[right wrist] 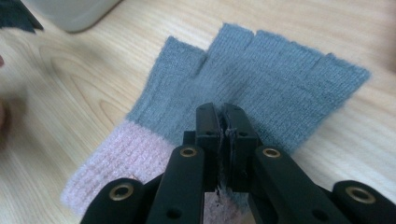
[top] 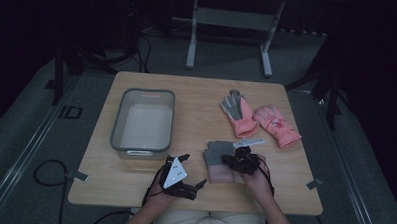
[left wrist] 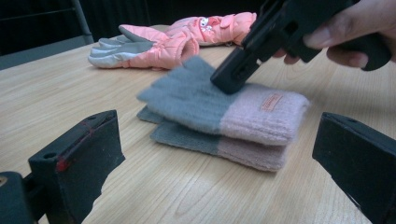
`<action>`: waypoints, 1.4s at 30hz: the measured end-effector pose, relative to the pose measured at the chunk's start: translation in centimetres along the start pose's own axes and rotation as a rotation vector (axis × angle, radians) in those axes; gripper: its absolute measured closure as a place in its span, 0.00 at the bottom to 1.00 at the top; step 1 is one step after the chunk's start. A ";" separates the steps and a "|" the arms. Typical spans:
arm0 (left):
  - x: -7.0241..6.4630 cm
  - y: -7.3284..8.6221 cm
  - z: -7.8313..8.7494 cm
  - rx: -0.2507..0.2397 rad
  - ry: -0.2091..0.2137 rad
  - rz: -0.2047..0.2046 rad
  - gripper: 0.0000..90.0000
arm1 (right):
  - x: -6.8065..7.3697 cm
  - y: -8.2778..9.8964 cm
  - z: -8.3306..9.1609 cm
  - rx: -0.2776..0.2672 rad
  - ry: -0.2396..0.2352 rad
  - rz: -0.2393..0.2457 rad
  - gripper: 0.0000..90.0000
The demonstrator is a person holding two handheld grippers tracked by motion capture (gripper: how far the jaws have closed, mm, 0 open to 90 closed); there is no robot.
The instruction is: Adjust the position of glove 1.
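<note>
Right gripper (right wrist: 223, 122) pinching shut on top knit glove (right wrist: 261, 84), stacked mid-bench (top: 197, 92); left gripper (left wrist: 215, 154) gaping, idling empty nearby. Risking thin pinch slipping off wool, or snagging and dragging lower glove (left wrist: 187, 137) along.

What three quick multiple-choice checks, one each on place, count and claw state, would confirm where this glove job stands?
1. Where does the grey bin stand?
A. left part of the table
B. right edge
C. on the floor

2. How many knit gloves lie in the grey-and-pink stack?
A. one
B. two
C. four

3. How are the right claw's jaws?
A. wide open
B. closed together
C. gripping a ski glove

Answers:
1 A, the high view shows it left of every glove.
2 B, the left claw view shows one knit glove lying on another.
3 B, the right claw view shows the jaws pressed together over the grey knit, with a wisp of fibre between them.
</note>
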State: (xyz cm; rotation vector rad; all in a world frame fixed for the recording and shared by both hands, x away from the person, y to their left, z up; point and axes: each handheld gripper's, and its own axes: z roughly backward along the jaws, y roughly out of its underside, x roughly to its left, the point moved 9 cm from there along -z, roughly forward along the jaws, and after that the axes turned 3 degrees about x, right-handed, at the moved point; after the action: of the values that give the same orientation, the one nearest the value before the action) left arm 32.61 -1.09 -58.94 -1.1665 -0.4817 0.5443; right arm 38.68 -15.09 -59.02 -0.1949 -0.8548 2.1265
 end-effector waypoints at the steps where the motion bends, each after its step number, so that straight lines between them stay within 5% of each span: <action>1: 0.0 0.0 0.0 0.001 -0.002 0.000 0.01 | 0.0 0.2 -0.2 0.006 -0.007 -0.002 0.95; 7: 0.0 0.0 0.0 0.006 -0.003 -0.005 0.01 | 0.1 0.5 -0.9 0.018 -0.008 0.020 0.94; 9: 0.3 0.1 -0.2 0.024 -0.048 0.004 0.01 | 0.0 0.6 -1.2 0.027 -0.012 0.018 0.93; 11: 0.3 0.1 -0.2 0.024 -0.048 0.004 0.01 | 0.0 0.7 -1.2 0.027 -0.010 0.020 0.93; 12: 0.5 0.1 -0.2 0.032 -0.079 0.011 0.01 | 0.0 0.5 -0.9 0.023 -0.007 0.025 0.86; 15: 0.4 0.1 -0.4 0.027 -0.074 -0.007 0.01 | 0.1 -0.4 0.6 -0.018 -0.010 0.023 0.80; 19: 0.1 0.1 -0.5 0.046 -0.119 -0.055 0.06 | -0.6 -2.0 2.8 -0.080 0.022 0.053 0.76; 26: -1.6 0.0 -1.2 0.130 0.022 0.026 0.10 | -3.0 -3.5 3.7 -0.113 0.036 0.062 0.73; 29: -2.0 -0.1 -1.5 0.164 0.041 0.036 0.11 | -3.5 -3.8 3.5 -0.116 0.029 0.061 0.73; 30: -2.7 -0.2 -1.7 0.172 0.096 0.009 0.11 | -3.8 -3.8 3.3 -0.114 0.030 0.060 0.72; 33: -3.6 -0.3 -2.5 0.203 0.146 -0.052 0.11 | -4.7 -3.9 2.5 -0.100 0.024 0.051 0.71; 42: -4.3 -0.6 -5.1 0.293 0.235 -0.246 0.23 | -5.0 -3.7 -0.5 -0.033 0.008 0.045 0.58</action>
State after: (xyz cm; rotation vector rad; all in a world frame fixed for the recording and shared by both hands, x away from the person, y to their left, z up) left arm 32.50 -7.69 -60.33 -0.8618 -0.3235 0.2500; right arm 44.54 -16.96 -57.79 -0.2418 -0.8882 2.1531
